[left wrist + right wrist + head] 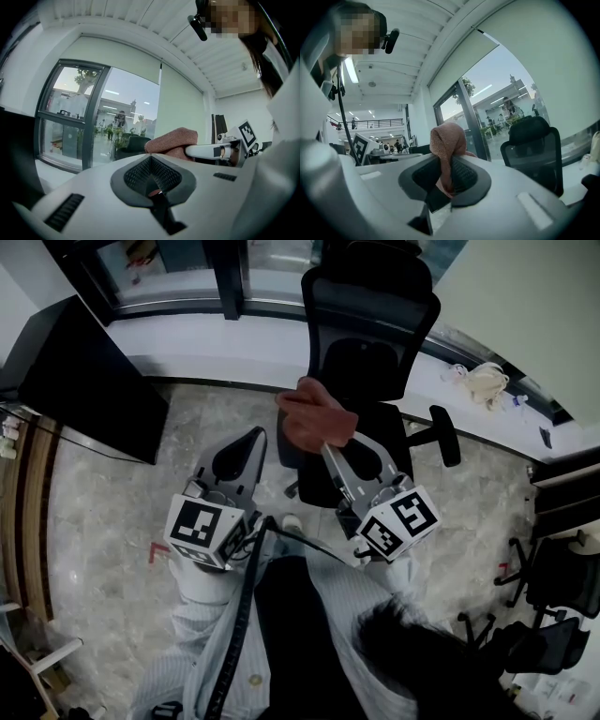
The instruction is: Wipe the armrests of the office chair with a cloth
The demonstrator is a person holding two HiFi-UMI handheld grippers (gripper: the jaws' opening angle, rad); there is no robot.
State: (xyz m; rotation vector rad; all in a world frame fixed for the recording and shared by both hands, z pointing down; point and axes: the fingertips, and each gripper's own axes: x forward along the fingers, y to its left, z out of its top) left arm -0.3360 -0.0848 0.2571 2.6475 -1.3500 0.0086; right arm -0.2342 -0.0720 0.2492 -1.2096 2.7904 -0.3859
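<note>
No words or numbers are readable; the cubes (208, 529) (400, 521) on the left gripper (253, 440) and right gripper (342, 442) bear only black-and-white square markers

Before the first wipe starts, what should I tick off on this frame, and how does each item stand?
1. Cloth clamped in the right gripper: ok.
2. Left gripper free, jaws together on nothing: ok.
3. Cloth touching an armrest: not ok; it is held in the air, short of the office chair.
4. Chair's other armrest in view: cannot tell; the cloth covers that side in the head view.
5. Chair within the head view: ok.
</note>
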